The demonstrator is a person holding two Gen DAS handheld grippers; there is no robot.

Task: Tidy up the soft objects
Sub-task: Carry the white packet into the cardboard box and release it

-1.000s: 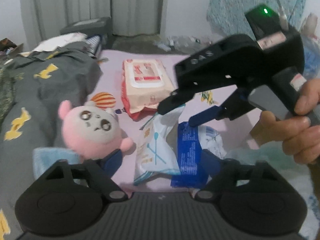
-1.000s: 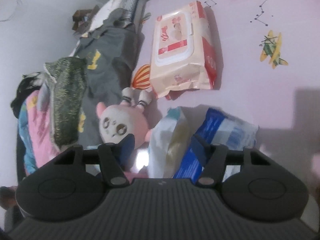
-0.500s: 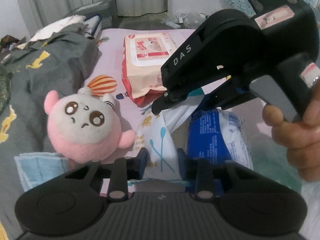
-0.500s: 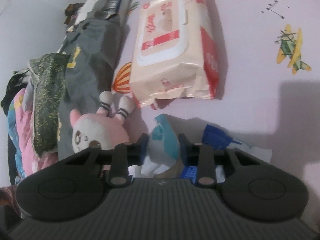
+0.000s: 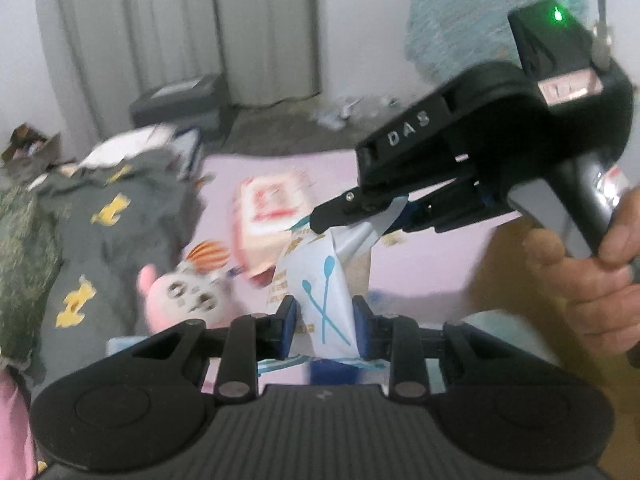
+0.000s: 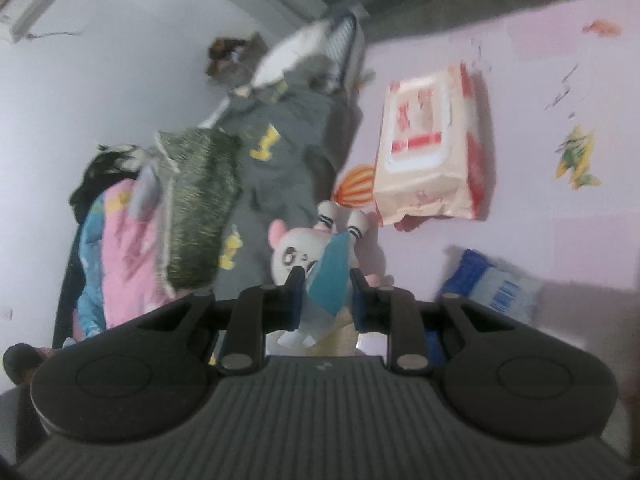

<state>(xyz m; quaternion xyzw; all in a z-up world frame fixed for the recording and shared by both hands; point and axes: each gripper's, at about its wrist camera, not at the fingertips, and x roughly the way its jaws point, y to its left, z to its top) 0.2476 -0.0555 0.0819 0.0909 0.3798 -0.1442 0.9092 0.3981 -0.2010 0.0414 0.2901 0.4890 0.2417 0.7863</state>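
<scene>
Only the left wrist view is showing the hand (image 5: pixel 592 284). Both claws are pinching the white packet (image 5: pixel 320 280): left claw (image 5: pixel 325 322) gripping its bottom, right claw (image 6: pixel 325 294) squeezing its teal end, having just closed.

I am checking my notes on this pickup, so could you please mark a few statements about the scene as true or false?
1. Both tools grip the white pouch with blue swabs. True: left tool, right tool.
2. The pink plush toy is held by the right tool. False: it lies on the pink sheet.
3. The wet wipes pack lies on the sheet, unheld. True.
4. The blue packet is clamped in the left tool. False: it lies on the sheet.
</scene>
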